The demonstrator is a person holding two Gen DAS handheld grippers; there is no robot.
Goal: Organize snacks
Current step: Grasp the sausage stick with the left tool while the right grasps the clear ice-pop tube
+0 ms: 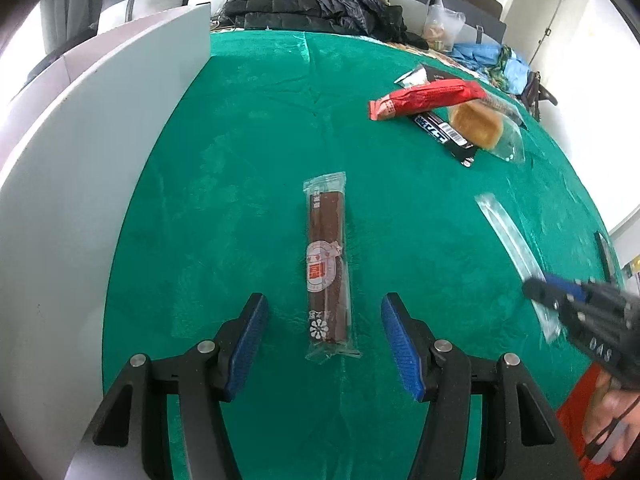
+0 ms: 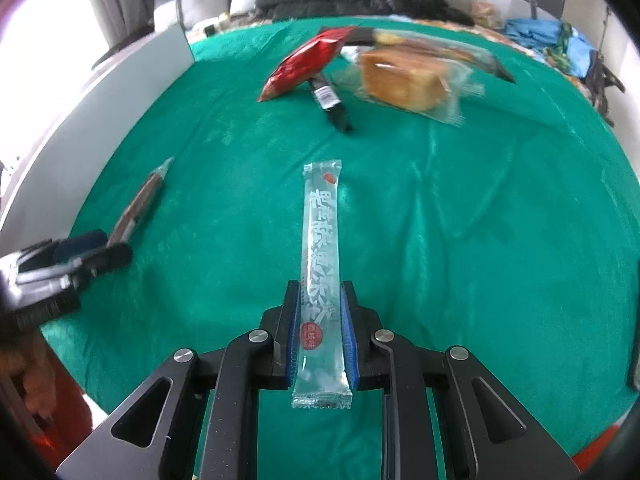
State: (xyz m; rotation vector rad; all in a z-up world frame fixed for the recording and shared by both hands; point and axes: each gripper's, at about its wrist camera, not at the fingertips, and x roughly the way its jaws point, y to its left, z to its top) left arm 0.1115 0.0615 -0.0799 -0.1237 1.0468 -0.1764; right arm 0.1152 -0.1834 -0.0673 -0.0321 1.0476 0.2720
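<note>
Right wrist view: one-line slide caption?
Right gripper shut on clear long snack packet above green tablecloth.

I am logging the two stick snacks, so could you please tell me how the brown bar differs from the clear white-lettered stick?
The brown bar is dark inside its wrapper with a red-and-white label; the clear stick is pale with white lettering and a red dot.

The brown bar lies free on the green cloth between the open left tongs; the clear stick is clamped in the right tongs.

Both are long, narrow, sealed packets.
</note>
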